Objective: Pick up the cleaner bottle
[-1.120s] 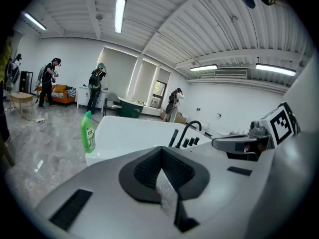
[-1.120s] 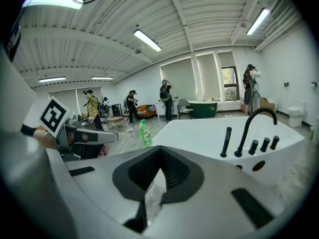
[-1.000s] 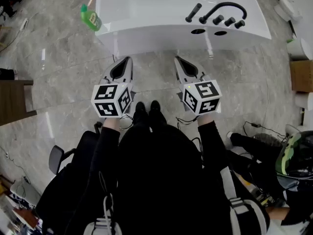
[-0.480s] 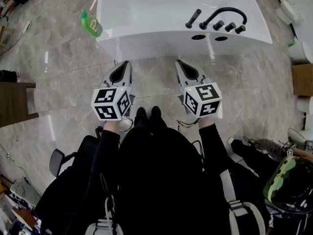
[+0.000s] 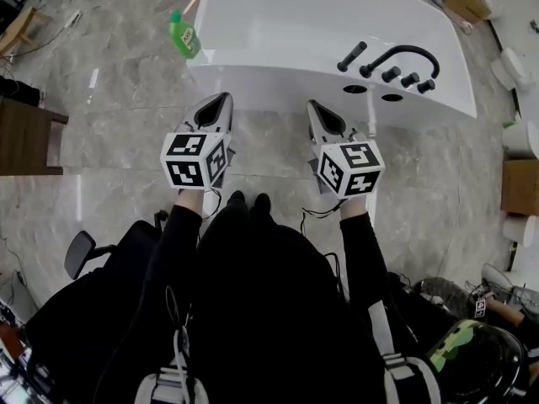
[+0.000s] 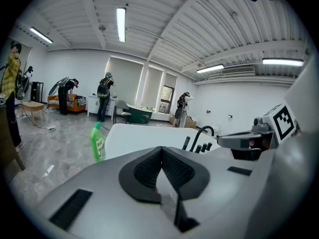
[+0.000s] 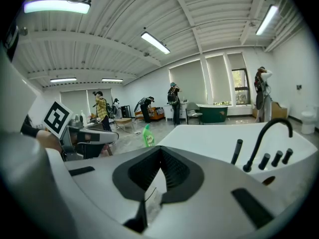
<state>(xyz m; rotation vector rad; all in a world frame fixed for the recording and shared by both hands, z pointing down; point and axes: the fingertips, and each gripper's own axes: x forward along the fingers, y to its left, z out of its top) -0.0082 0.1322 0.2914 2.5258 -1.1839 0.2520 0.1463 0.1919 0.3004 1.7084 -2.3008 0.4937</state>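
Head view puts the person's black sleeves (image 5: pixel 181 242) nearest, each arm carrying a white tool with a marker cube (image 5: pixel 195 160). The left hand-held gripper (image 5: pixel 221 101) and right hand-held gripper (image 5: pixel 312 106) both have their jaws pressed together on nothing, above the grey marble floor (image 5: pixel 126 141). Beyond them sits a white bathtub (image 5: pixel 320 15) with a black curved faucet (image 5: pixel 404 55). The green plastic cleaner bottle (image 5: pixel 184 36) stands upright just beside the tub's left corner, well apart from both.
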